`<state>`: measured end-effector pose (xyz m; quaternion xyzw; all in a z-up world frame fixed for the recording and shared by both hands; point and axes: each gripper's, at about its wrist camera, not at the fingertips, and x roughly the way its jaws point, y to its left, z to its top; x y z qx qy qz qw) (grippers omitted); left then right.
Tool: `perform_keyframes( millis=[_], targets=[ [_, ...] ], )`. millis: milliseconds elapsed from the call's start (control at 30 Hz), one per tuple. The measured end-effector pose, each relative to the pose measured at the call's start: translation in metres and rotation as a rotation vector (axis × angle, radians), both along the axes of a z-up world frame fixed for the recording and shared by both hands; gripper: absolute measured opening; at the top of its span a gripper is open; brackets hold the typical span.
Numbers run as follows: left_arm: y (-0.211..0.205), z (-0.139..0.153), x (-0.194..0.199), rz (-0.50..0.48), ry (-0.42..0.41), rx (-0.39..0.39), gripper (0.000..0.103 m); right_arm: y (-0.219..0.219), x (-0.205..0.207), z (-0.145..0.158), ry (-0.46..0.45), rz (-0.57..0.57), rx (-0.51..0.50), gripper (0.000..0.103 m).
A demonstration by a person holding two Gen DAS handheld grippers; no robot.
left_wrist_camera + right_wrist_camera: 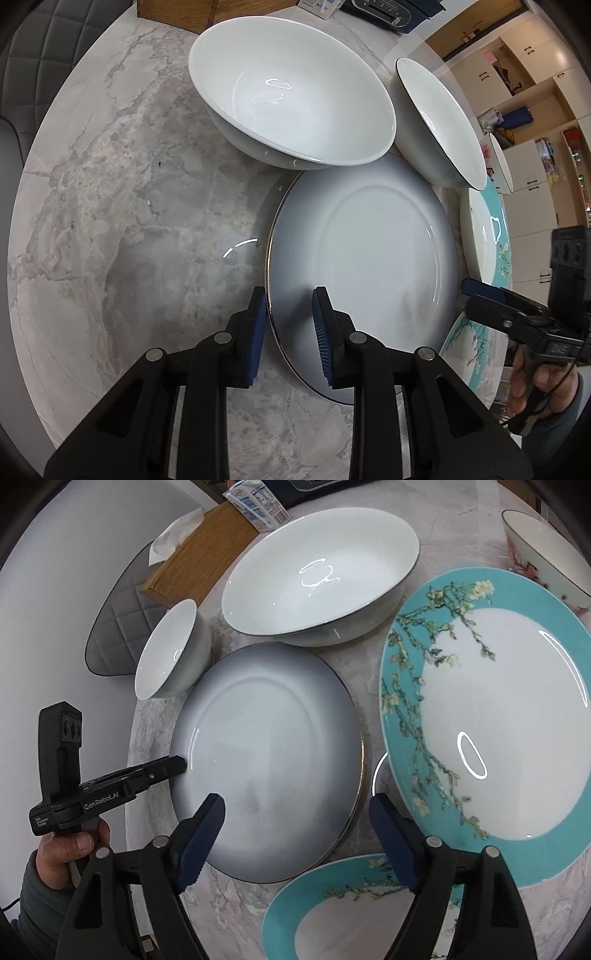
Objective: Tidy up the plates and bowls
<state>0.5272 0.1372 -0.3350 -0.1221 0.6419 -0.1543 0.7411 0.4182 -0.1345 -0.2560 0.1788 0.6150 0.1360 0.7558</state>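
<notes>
Left gripper [290,328] straddles the near-left rim of the grey gradient plate [364,254], blue pads part-open, not clamped. Close squarely on the rim and lift low; the white bowl [291,99] overhangs the plate's far edge. Plate is glossy, dark-edged, fading to white at centre, flat on the marble table [129,221].

Right-wrist view: right gripper [297,843] hangs wide open, empty, above the plate's near-right rim. Large teal blossom plate [491,716] lies right of the grey plate [266,746], a smaller teal one [340,912] nearer the camera.
</notes>
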Motion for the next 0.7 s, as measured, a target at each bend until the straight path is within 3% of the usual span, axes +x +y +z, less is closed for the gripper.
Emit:
perform_keyframes(
  millis=[67, 267, 433, 500, 700],
  targets=[
    [0.001, -0.001, 0.000, -0.003, -0.001, -0.005, 0.024, -0.002, 0.003, -0.012, 0.018, -0.002, -0.009, 0.075],
    [0.006, 0.000, -0.001, -0.003, -0.023, -0.002, 0.024, 0.001, 0.009, -0.006, -0.074, 0.089, -0.001, 0.075],
    [0.004, 0.002, -0.001, -0.006, -0.018, 0.013, 0.023, -0.006, 0.011, -0.006, -0.064, 0.089, -0.044, 0.051],
    [0.003, 0.003, -0.002, 0.011, -0.014, 0.014, 0.023, -0.011, 0.013, -0.009, -0.044, 0.069, -0.067, 0.024],
    [-0.004, 0.006, -0.001, 0.052, -0.009, 0.052, 0.022, -0.015, 0.011, -0.010, -0.028, 0.055, -0.099, 0.022]
  ],
)
